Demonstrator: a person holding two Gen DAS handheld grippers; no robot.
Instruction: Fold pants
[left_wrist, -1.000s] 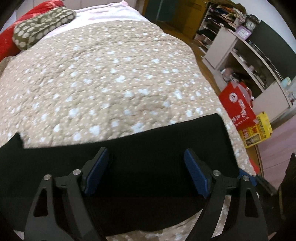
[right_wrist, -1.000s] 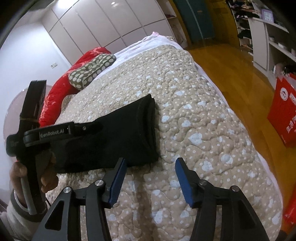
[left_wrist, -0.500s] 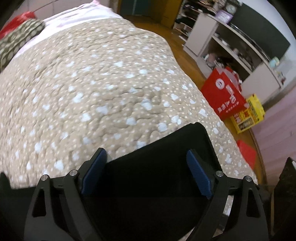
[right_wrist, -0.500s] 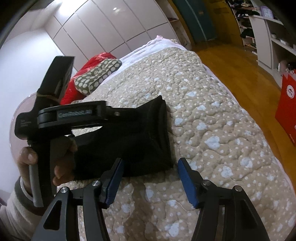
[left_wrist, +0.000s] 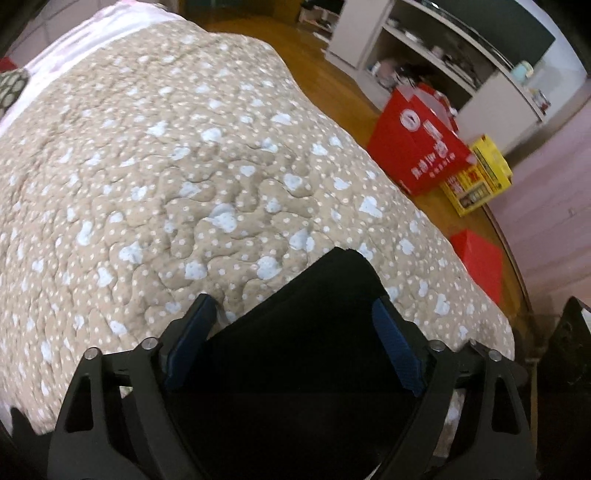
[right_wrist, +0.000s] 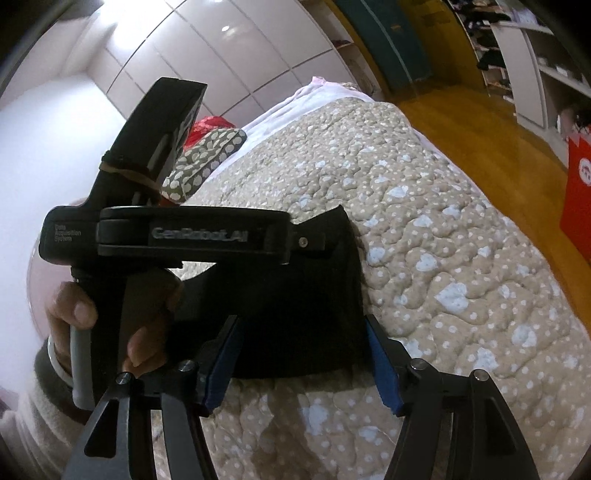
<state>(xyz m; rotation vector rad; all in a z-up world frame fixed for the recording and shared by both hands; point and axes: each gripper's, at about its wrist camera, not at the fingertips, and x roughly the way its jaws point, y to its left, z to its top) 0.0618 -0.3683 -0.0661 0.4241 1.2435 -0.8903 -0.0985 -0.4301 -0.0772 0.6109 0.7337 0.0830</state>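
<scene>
"GenRobot.AI" and "Data Acquisition System" on left claw body (right_wrist: 166, 236), red bag (left_wrist: 417, 147) print unreadable

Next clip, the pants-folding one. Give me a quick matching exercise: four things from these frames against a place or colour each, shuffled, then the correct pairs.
Things:
1. pants
2. yellow box
3. spotted pillow
4. left gripper

Descriptions:
A. on the wooden floor beside a red bag
B. at the far end of the bed
C. black, lying on the quilt
D. fingers apart above black fabric

Pairs: 1-C, 2-A, 3-B, 4-D
</scene>
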